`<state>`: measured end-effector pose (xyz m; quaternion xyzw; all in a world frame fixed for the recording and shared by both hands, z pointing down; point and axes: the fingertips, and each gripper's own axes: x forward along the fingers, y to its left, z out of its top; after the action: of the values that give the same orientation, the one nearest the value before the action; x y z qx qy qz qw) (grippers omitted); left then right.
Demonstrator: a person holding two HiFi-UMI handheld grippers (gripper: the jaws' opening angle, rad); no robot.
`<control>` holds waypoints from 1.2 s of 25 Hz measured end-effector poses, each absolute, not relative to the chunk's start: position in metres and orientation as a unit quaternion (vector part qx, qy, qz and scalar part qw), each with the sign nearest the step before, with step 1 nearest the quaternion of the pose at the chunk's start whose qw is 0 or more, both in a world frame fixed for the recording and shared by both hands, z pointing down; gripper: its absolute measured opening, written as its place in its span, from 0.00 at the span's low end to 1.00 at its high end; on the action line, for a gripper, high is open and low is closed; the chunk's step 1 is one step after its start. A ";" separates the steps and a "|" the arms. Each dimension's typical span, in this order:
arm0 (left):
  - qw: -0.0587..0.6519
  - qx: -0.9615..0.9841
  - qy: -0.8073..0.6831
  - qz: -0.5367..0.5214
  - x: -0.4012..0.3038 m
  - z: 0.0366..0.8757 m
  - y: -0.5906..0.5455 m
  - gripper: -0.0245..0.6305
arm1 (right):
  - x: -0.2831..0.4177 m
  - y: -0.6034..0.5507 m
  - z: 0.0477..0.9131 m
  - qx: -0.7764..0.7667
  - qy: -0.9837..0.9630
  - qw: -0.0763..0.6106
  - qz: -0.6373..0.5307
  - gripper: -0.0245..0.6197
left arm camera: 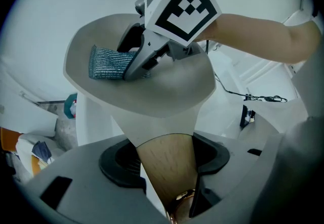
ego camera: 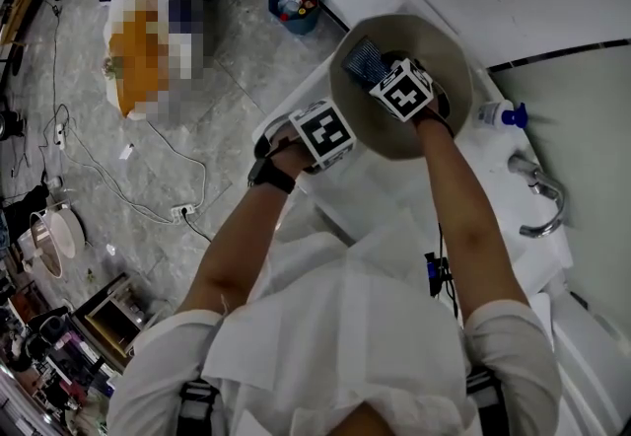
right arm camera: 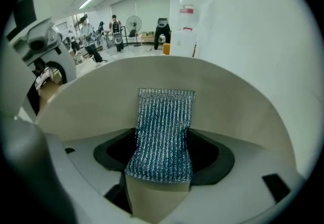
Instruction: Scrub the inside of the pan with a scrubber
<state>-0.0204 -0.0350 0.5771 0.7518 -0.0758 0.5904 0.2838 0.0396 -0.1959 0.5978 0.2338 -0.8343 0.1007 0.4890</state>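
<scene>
The left gripper (left arm camera: pixel 169 180) is clamped on the light wooden handle (left arm camera: pixel 162 152) of the round beige pan (left arm camera: pixel 167 99). The blue-green woven scrubber (right arm camera: pixel 164 126) rests inside the pan, squeezed by the right gripper (right arm camera: pixel 162 167), its long side pointing straight out from those jaws.

The pan (ego camera: pixel 436 41) is at twelve o'clock before me. Its handle (left arm camera: pixel 167 167) runs back toward seven o'clock into my left gripper (ego camera: pixel 325 128). The scrubber (ego camera: pixel 363 56) lies inside the pan at its ten o'clock side, between my right gripper (ego camera: pixel 380 69) jaws. A bottle (ego camera: pixel 498 113) stands just beside the pan at three o'clock, the faucet (ego camera: pixel 540 199) beyond at four. A bin (ego camera: pixel 294 7) sits on the floor at ten o'clock.
</scene>
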 end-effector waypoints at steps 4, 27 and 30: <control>0.286 0.752 -0.076 0.589 -0.020 0.577 -0.034 0.43 | 0.022 -0.199 0.590 0.266 -0.854 0.421 0.151 0.54; 0.284 0.755 -0.078 0.587 -0.018 0.577 -0.034 0.43 | 0.084 -0.253 0.585 0.460 -0.781 0.381 0.184 0.50; 0.285 0.756 -0.077 0.584 -0.017 0.577 -0.034 0.43 | 0.049 -0.245 0.584 0.409 -0.810 0.375 0.188 0.50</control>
<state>-0.0175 -0.0338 0.5768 0.7560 -0.0774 0.5843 0.2849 0.0491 -0.2448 0.5838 0.4094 -0.8101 0.1878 0.3752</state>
